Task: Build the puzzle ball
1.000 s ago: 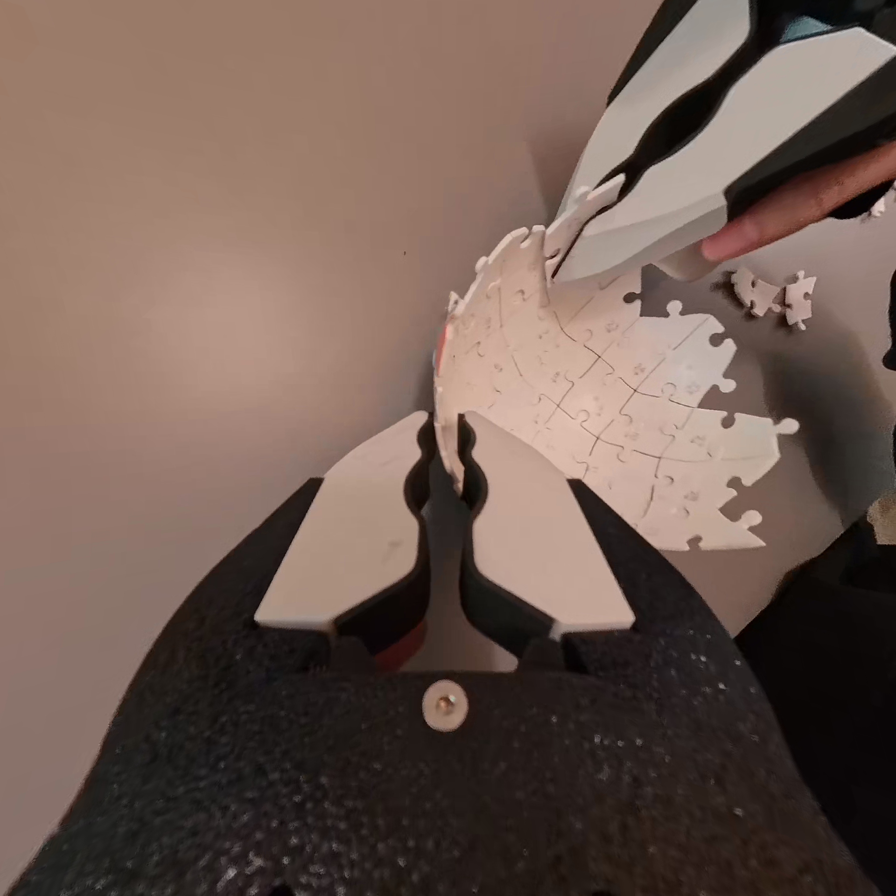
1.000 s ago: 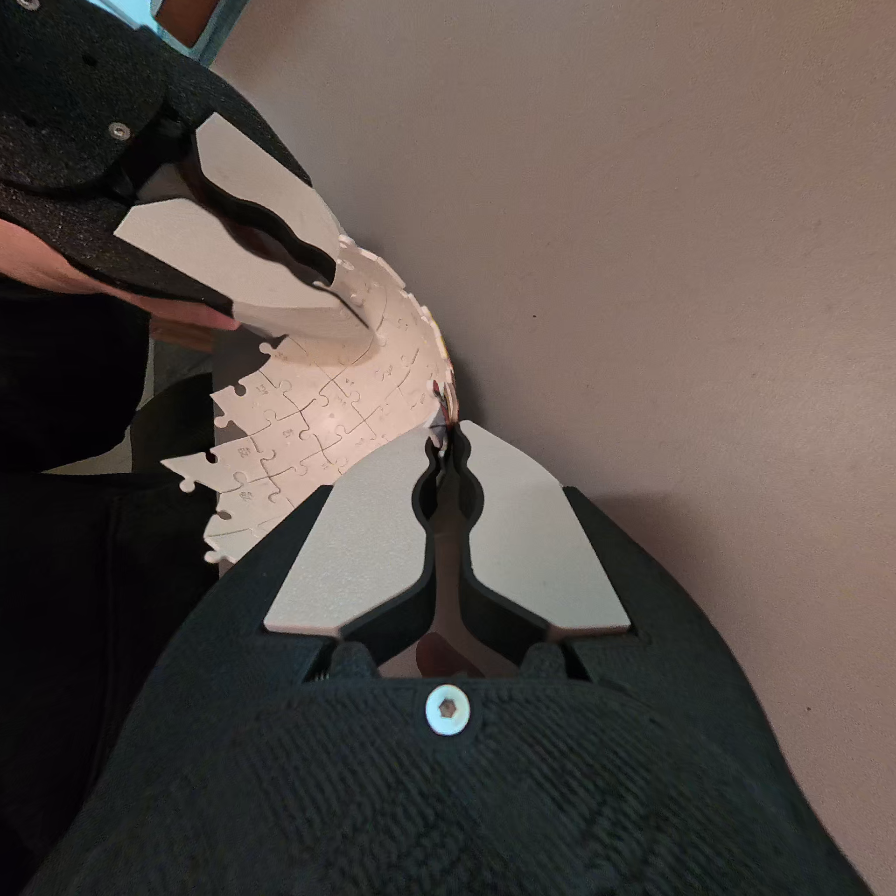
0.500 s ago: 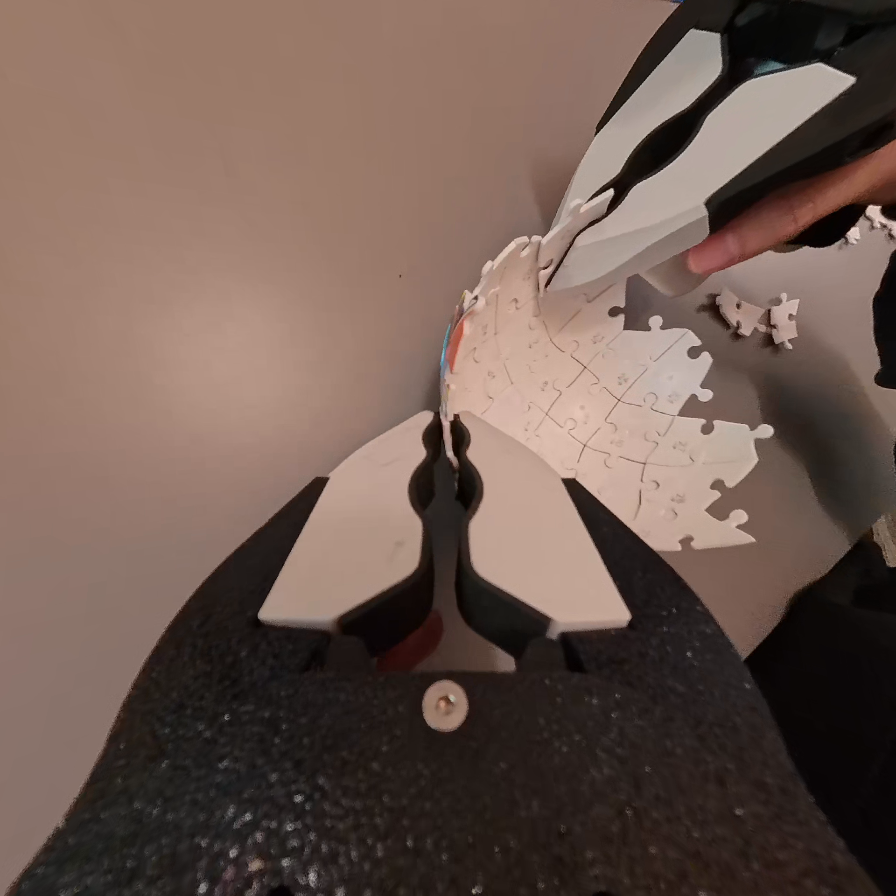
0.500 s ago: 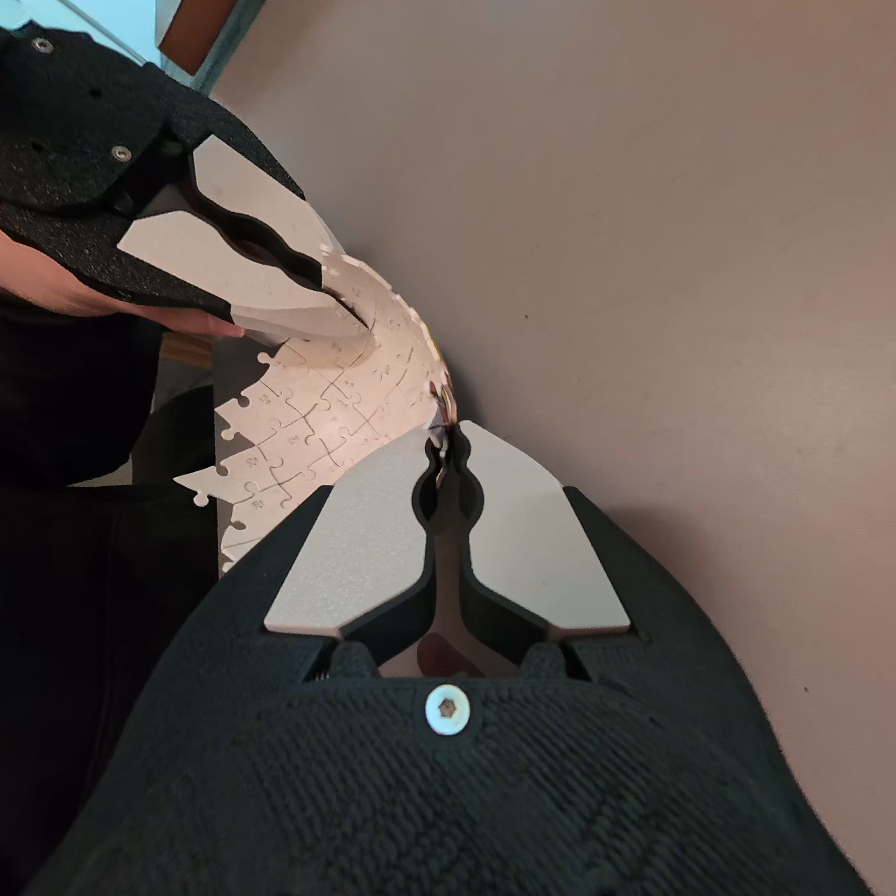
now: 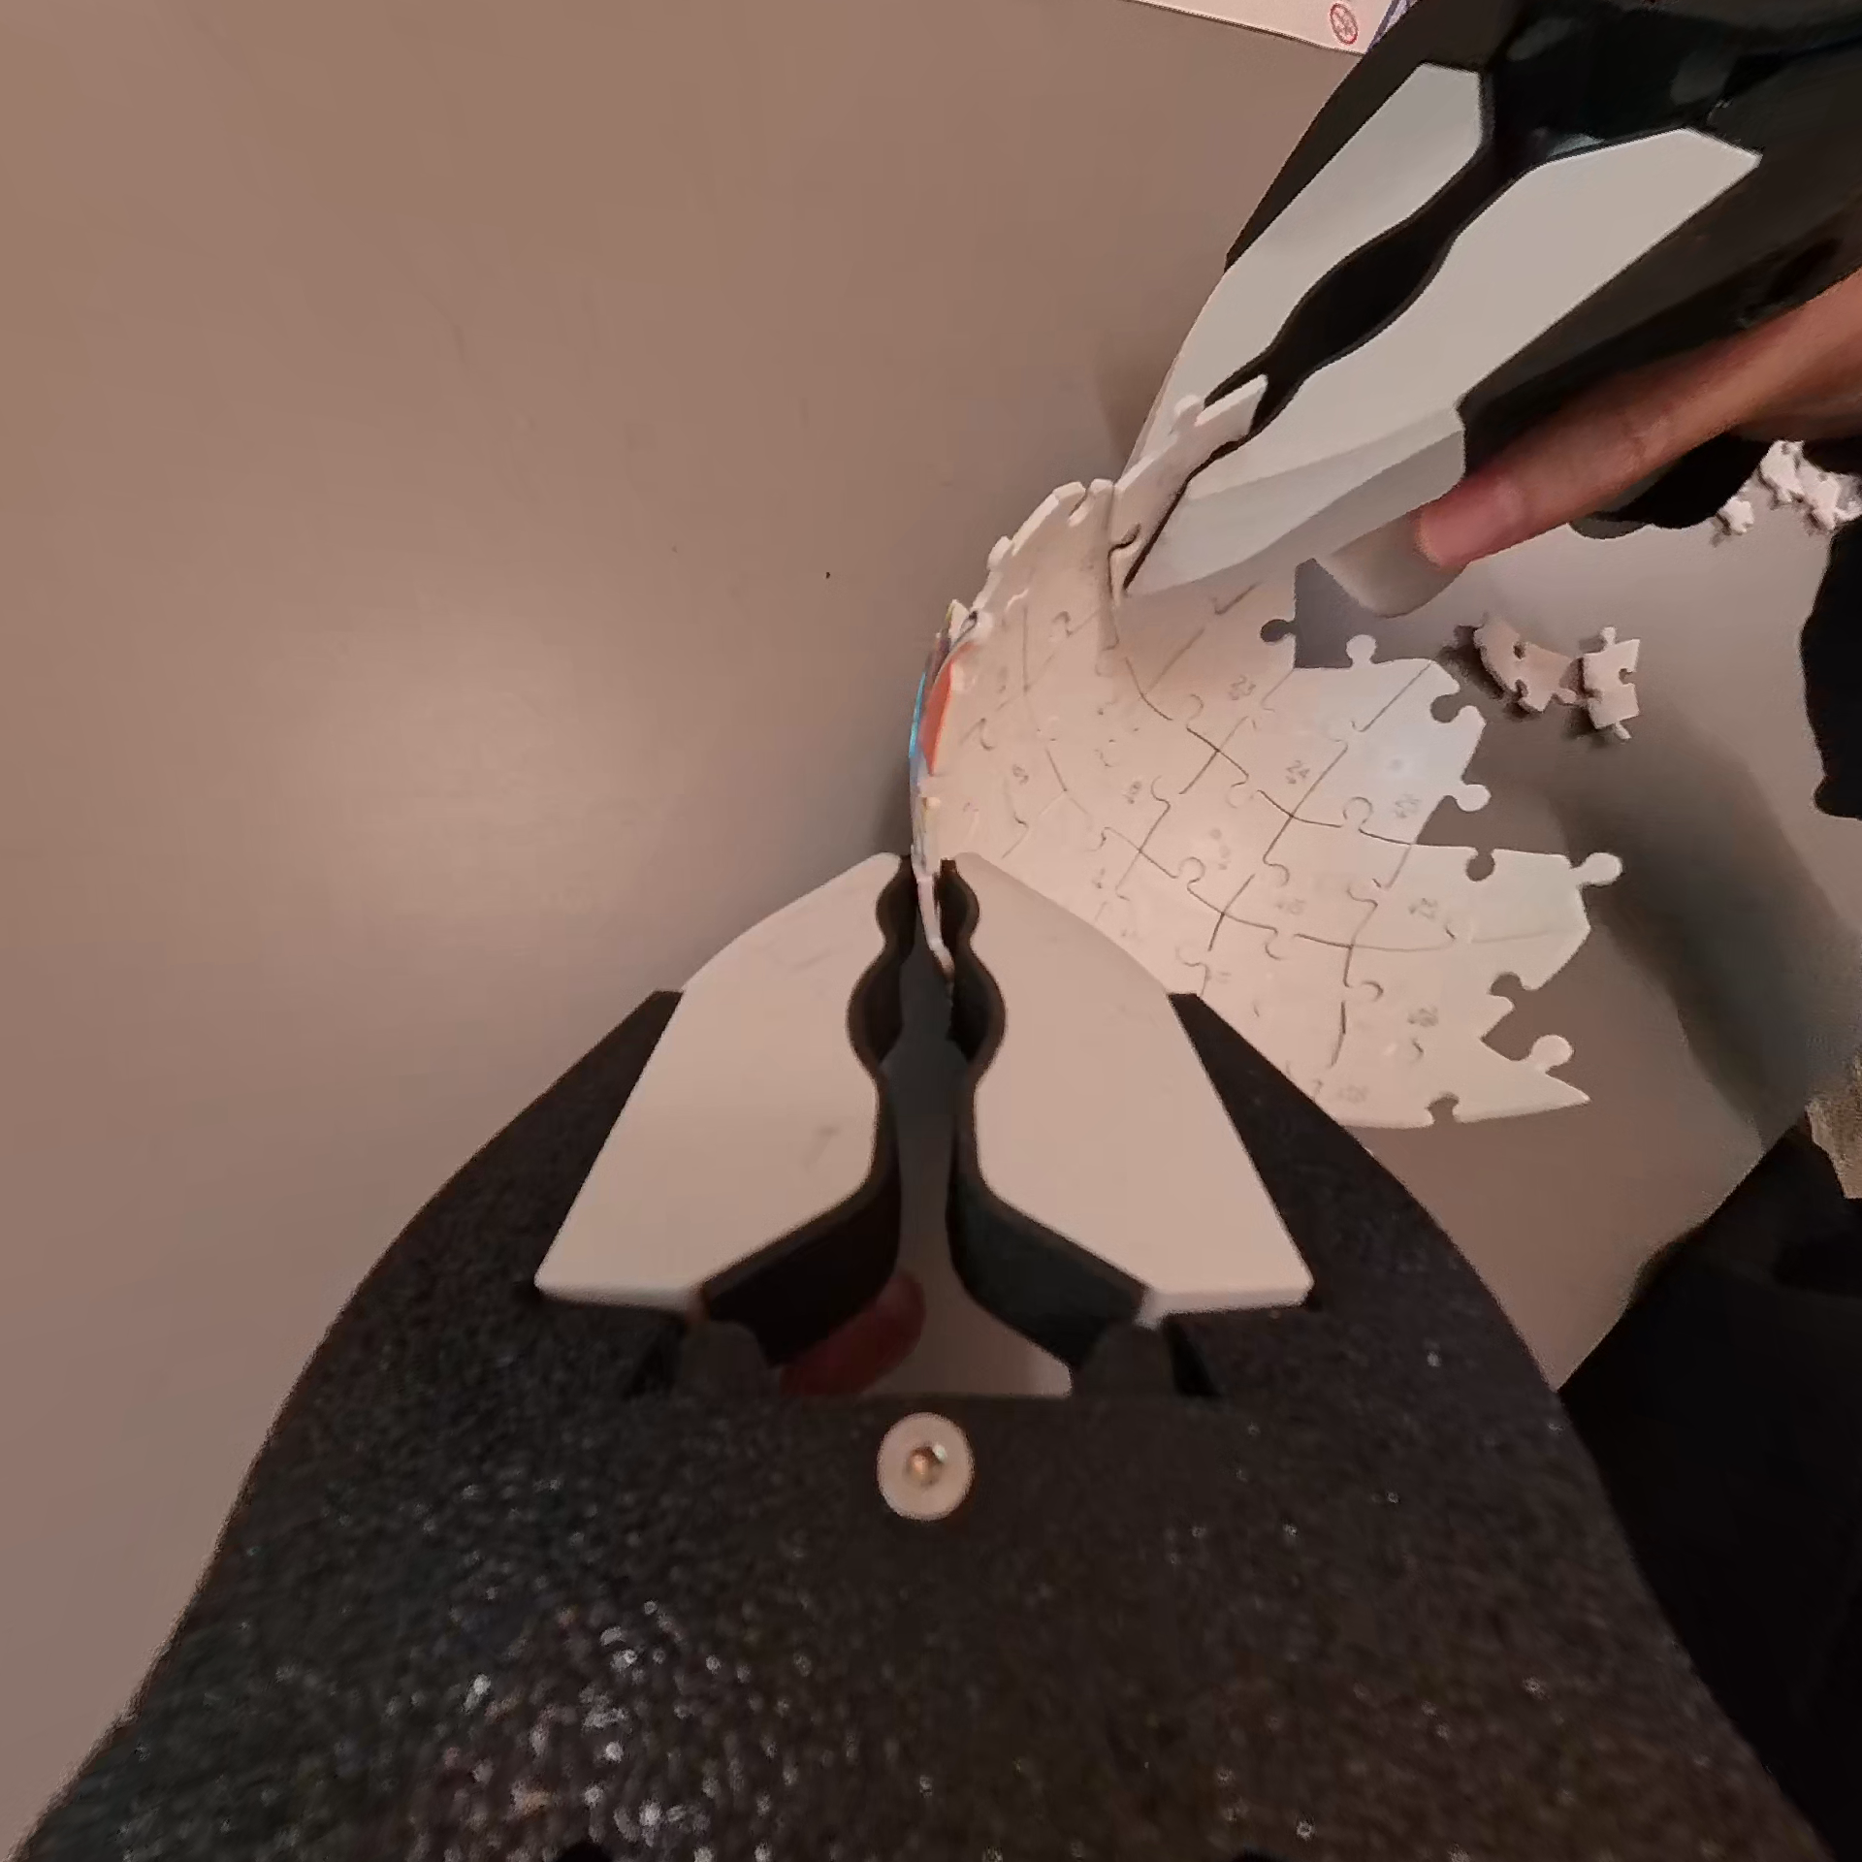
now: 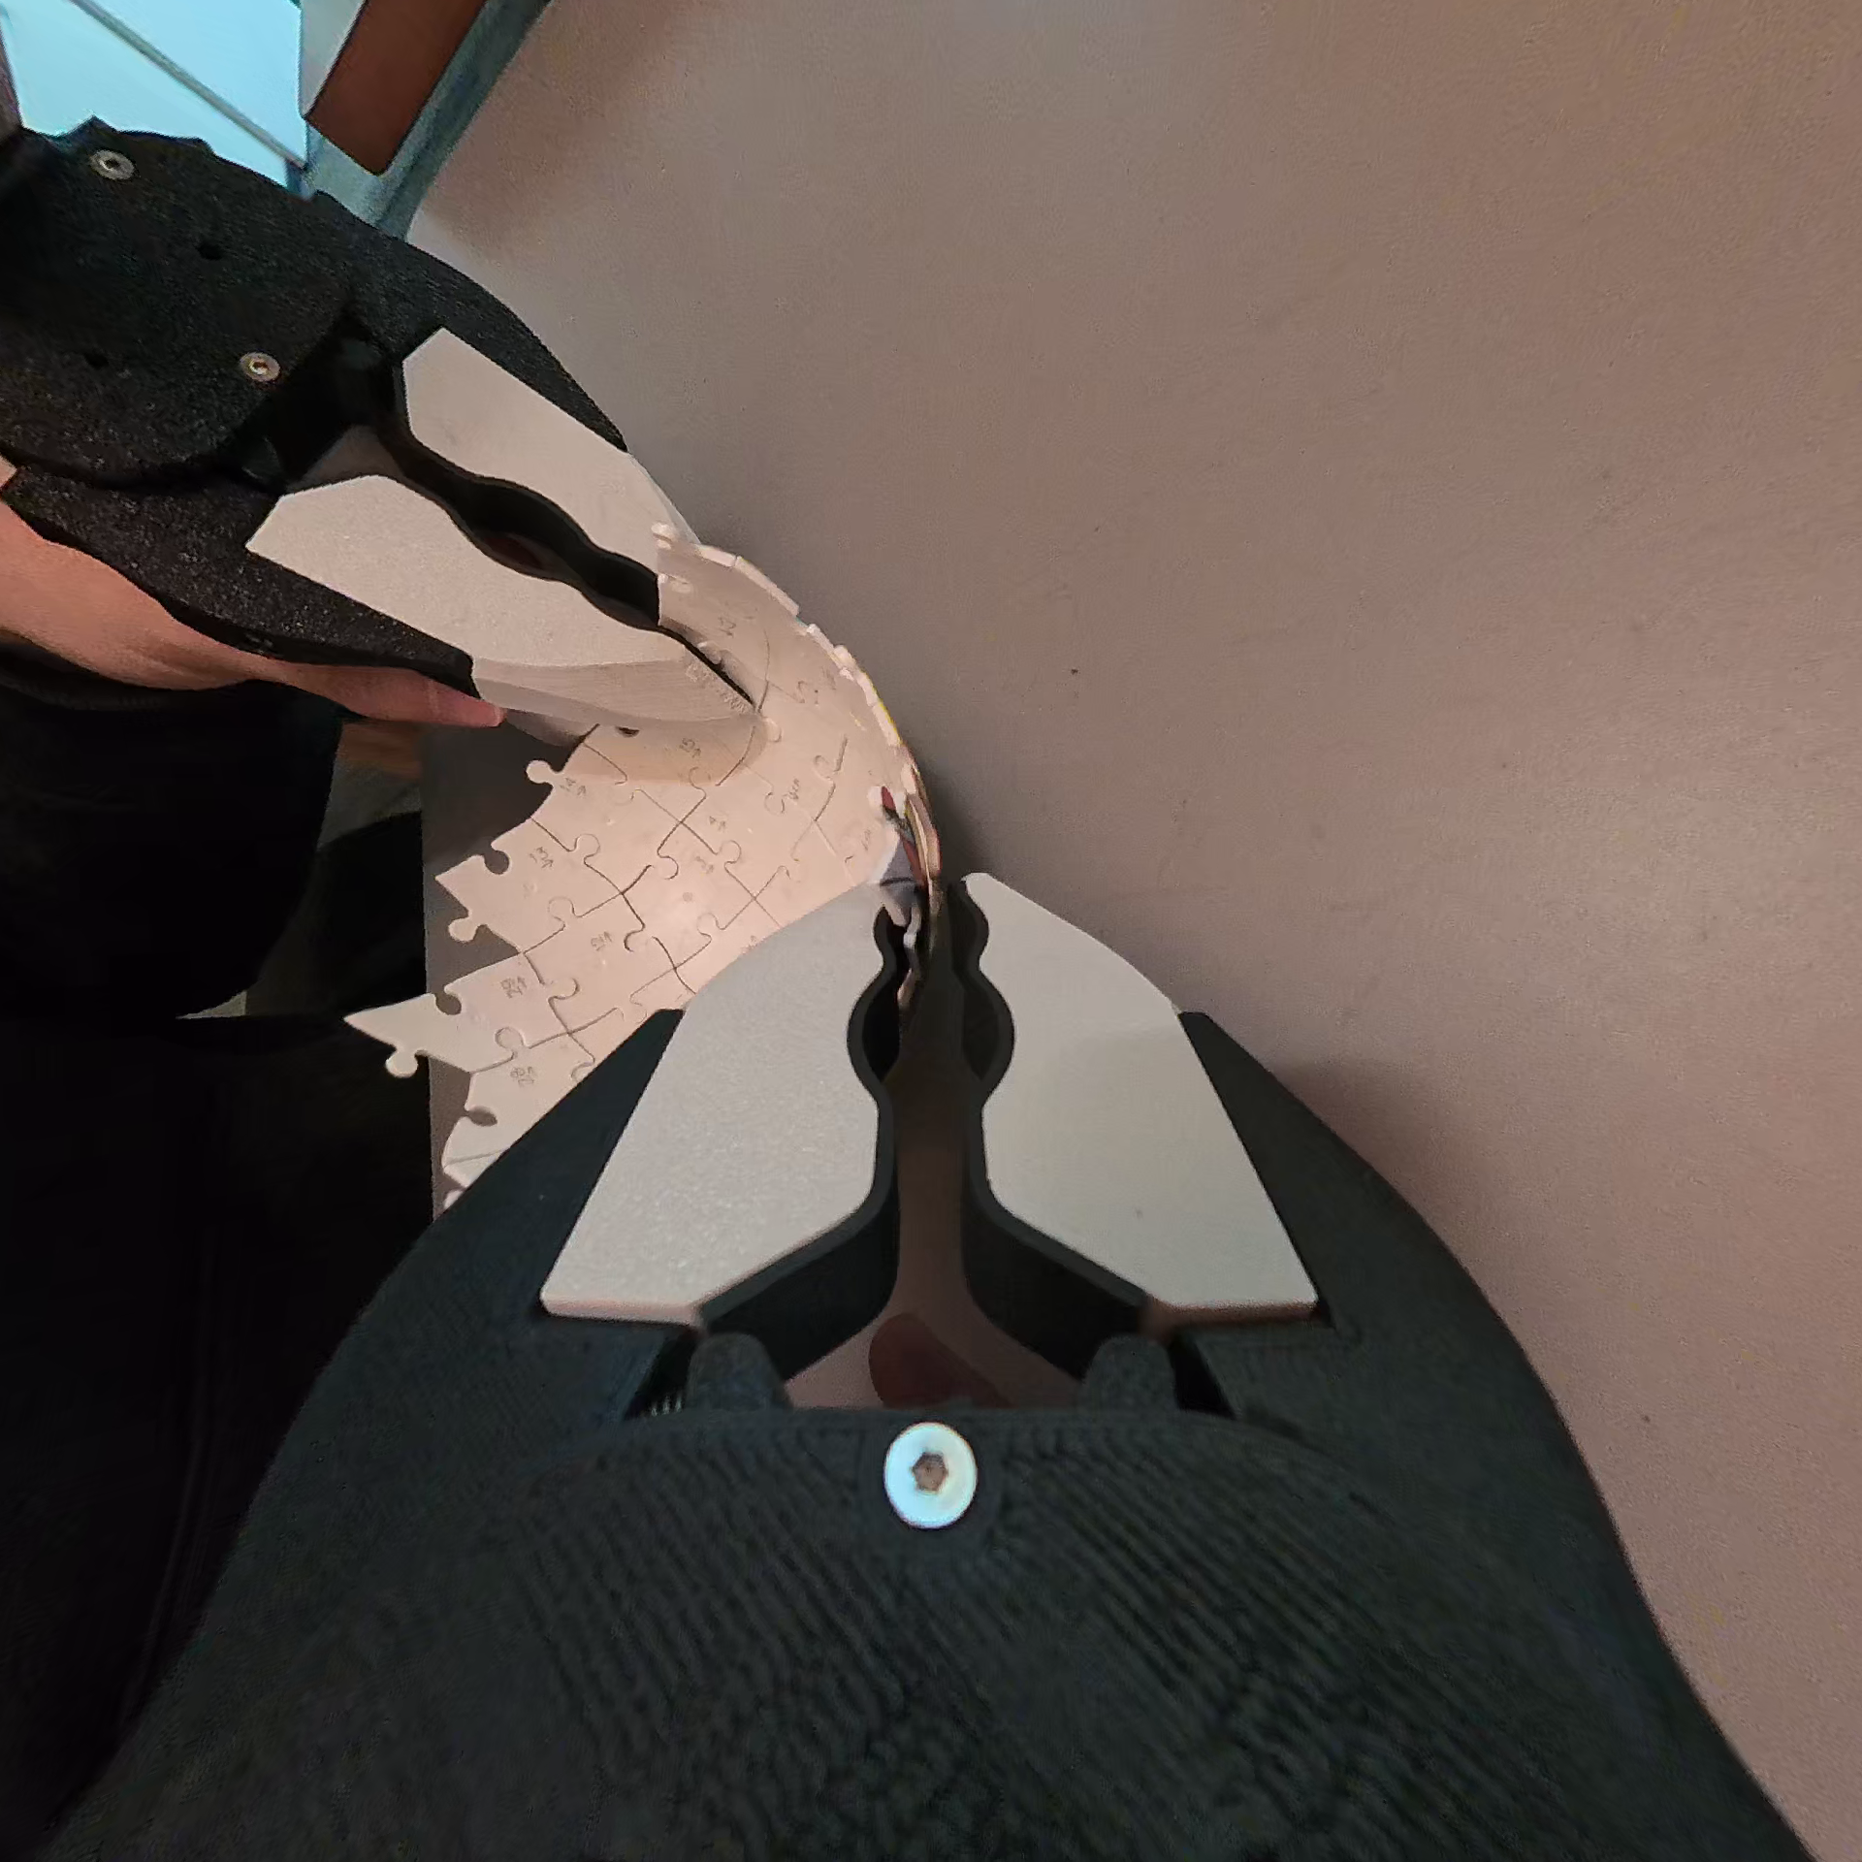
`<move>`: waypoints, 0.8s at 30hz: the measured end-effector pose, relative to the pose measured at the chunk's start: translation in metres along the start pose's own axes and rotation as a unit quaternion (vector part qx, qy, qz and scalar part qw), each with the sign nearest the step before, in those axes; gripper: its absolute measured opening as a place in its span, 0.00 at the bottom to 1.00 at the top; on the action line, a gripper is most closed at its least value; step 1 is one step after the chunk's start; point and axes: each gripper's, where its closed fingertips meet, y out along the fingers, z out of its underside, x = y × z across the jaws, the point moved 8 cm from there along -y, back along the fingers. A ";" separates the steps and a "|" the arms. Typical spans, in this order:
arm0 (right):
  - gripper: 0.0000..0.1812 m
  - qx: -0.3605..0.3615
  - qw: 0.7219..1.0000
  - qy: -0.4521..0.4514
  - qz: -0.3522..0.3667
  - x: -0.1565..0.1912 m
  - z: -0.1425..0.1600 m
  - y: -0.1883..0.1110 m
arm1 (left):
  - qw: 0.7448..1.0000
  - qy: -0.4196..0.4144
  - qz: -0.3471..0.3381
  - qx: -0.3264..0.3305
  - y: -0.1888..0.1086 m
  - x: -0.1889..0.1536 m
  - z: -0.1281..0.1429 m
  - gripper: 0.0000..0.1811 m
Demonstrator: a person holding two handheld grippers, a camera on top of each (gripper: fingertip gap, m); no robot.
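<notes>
A half-built white puzzle ball shell (image 5: 1239,836) is held above the beige table, its hollow inside facing the cameras and a coloured outer face showing at its edge. My left gripper (image 5: 932,882) is shut on the shell's near rim. My right gripper (image 5: 1159,544) is shut on the rim farther along, with a rim piece (image 5: 1194,433) sticking out between its fingers. In the right wrist view the shell (image 6: 655,867) sits left of centre. There the right gripper (image 6: 932,892) pinches its edge and the left gripper (image 6: 705,655) clamps the rim at the upper left.
Two loose white pieces (image 5: 1557,675) lie on the table beyond the shell, and more (image 5: 1804,499) lie at the right edge. A person's finger (image 5: 1511,504) rests under the right gripper. Dark clothing (image 6: 151,1008) fills the left side. A printed sheet (image 5: 1310,15) lies at the table's far edge. The left gripper's tips are roughly 7 centimetres from the right gripper's.
Both grippers stay shut on the shell. The shell has turned slightly, so its coloured edge shows more in the left wrist view. The right gripper has shifted a little up and right there.
</notes>
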 end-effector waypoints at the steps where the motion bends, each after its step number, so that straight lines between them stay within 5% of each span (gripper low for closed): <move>1: 0.04 -0.001 1.000 0.000 0.003 -0.001 0.000 -0.001 | 1.000 -0.001 0.001 -0.001 0.000 0.000 0.000 0.02; 24: 0.08 0.019 0.998 -0.054 0.006 -0.007 -0.006 -0.003 | 1.000 0.011 -0.001 -0.009 0.003 -0.001 -0.001 0.02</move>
